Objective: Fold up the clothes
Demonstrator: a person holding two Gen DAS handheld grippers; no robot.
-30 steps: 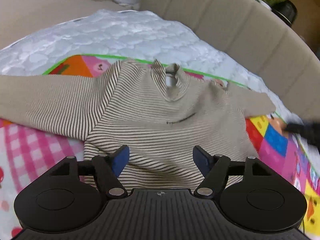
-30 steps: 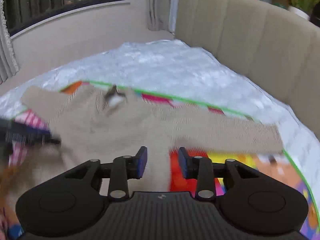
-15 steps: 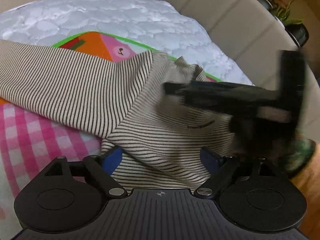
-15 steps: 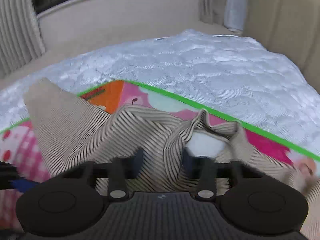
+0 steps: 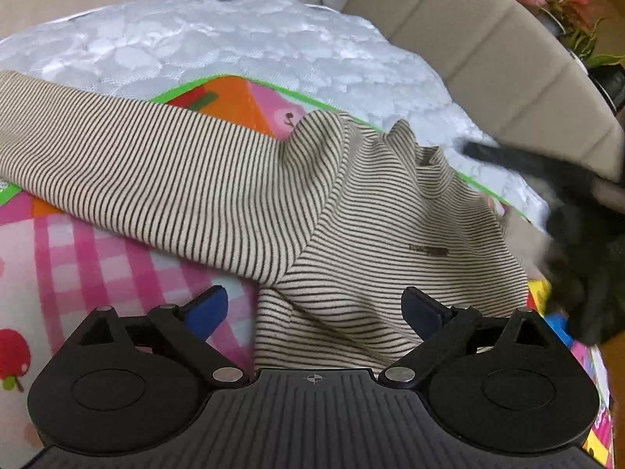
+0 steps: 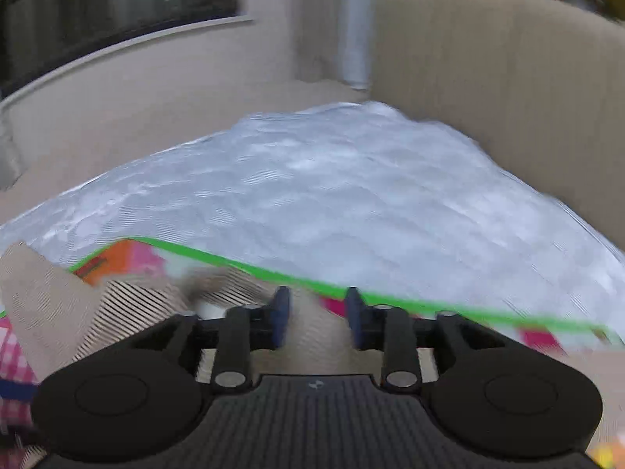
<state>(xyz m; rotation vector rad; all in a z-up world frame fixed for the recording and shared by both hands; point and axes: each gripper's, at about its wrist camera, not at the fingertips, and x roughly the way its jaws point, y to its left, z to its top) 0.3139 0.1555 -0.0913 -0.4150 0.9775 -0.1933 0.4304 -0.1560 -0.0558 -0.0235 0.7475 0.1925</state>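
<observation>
Swung back off the collar toward the shirt's right edge, the right gripper (image 6: 317, 318) shows parted, empty fingers like the left gripper (image 5: 314, 306), so the striped long-sleeve shirt (image 5: 351, 234), flat on the play mat (image 5: 97, 258), may bunch if grabbed mid-blur

Soft indoor light — right view motion-blurred.
</observation>
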